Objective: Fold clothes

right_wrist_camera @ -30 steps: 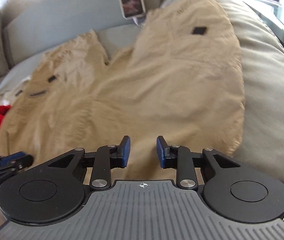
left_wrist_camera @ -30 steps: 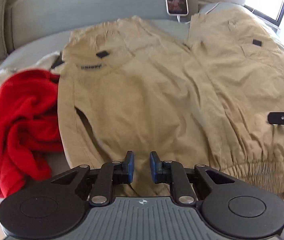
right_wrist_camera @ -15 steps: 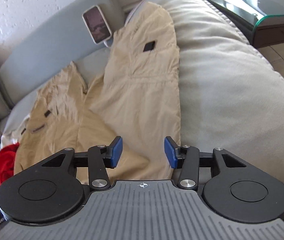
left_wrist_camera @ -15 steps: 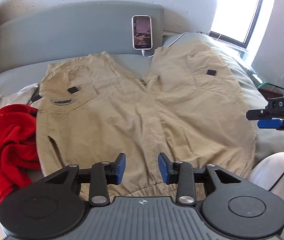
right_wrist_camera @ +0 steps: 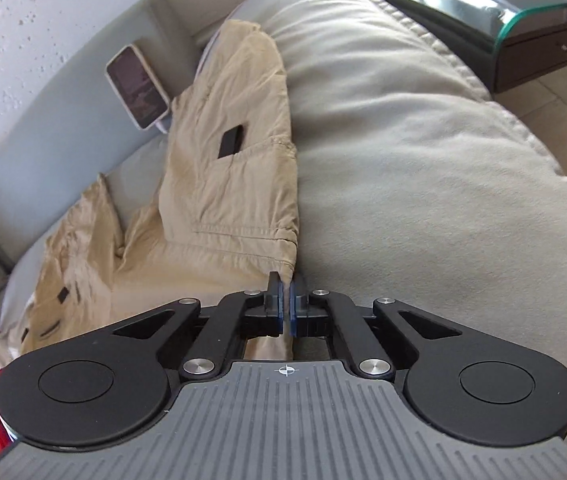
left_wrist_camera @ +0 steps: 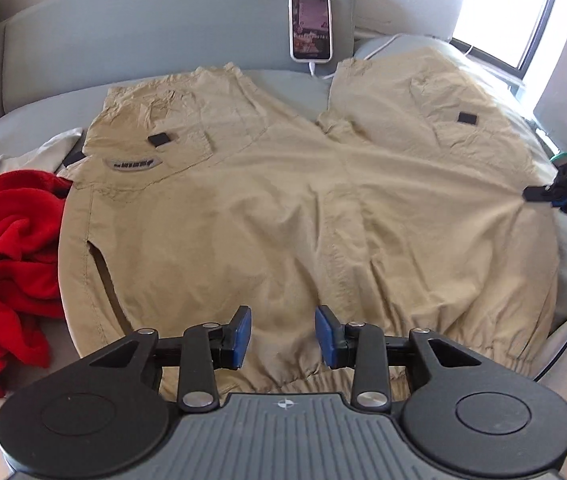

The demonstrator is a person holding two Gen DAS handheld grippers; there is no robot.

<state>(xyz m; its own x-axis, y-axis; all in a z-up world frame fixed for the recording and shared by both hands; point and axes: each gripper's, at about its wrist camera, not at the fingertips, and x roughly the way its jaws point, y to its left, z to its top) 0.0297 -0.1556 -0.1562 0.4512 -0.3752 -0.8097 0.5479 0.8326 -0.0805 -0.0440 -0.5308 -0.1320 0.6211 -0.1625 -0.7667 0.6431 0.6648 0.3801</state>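
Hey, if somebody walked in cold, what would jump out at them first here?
The khaki shorts spread flat across the grey sofa fill the view. A bright red garment lies bunched against their left edge. The right tongs are shut on the shorts' right side seam, while the left tongs hang open over the waistband.

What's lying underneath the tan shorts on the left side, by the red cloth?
A whitish cloth pokes out from beneath the tan shorts, beside the red garment. A small black piece shows at that edge too. How far either extends underneath is covered.
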